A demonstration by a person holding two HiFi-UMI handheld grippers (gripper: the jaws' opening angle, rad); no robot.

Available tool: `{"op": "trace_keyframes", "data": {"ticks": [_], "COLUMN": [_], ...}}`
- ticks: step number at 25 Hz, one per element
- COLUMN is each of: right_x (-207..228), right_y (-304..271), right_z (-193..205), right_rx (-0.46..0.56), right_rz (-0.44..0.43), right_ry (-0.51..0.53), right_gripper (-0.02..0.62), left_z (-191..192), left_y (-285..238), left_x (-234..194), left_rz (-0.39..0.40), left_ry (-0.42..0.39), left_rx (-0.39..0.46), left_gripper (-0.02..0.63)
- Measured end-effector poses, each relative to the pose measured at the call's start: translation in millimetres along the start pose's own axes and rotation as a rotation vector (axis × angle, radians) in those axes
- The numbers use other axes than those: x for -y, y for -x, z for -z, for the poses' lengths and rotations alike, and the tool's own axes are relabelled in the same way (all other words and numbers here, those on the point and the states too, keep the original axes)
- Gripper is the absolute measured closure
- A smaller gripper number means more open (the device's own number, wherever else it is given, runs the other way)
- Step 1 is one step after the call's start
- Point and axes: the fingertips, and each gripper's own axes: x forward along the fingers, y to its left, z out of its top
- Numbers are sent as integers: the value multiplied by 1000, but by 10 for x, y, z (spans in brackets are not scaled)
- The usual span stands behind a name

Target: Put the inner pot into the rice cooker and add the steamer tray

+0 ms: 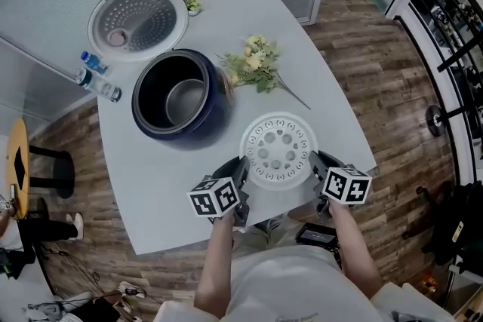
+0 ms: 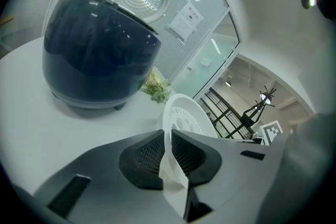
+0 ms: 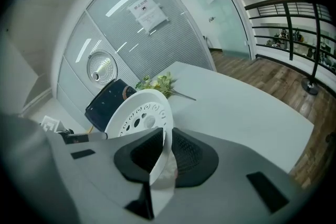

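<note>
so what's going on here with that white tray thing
A person is holding the white steamer tray by its rim over the near edge of the table. The left hand-held gripper is shut on one side of it and the right hand-held gripper on the opposite side. The dark blue rice cooker stands open further back, with its lid up and the inner pot already inside. The tray is not yet in the cooker.

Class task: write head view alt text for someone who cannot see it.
The left gripper and right gripper clamp opposite edges of a round white perforated steamer tray over a white table. Beyond stands an open dark blue rice cooker, metal inner pot inside.
</note>
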Motion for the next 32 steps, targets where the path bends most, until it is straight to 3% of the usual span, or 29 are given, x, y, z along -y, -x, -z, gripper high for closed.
{"op": "trace_keyframes", "data": {"ticks": [11, 20, 32], "right_x": [-337, -653, -1003], "right_y": [308, 522, 570], "right_z": [-430, -813, -1175], "right_rx": [136, 251, 312], "right_rz": [-65, -153, -276], "right_ry": [-11, -33, -11], "right_gripper": [534, 540, 543], "left_z": [-458, -775, -1117], "left_y": [293, 559, 800], "left_x": [284, 438, 492], "left_rz": [53, 102, 68], "left_ry": [-72, -66, -117], "left_rx": [95, 166, 236], "left_gripper": [562, 562, 561]}}
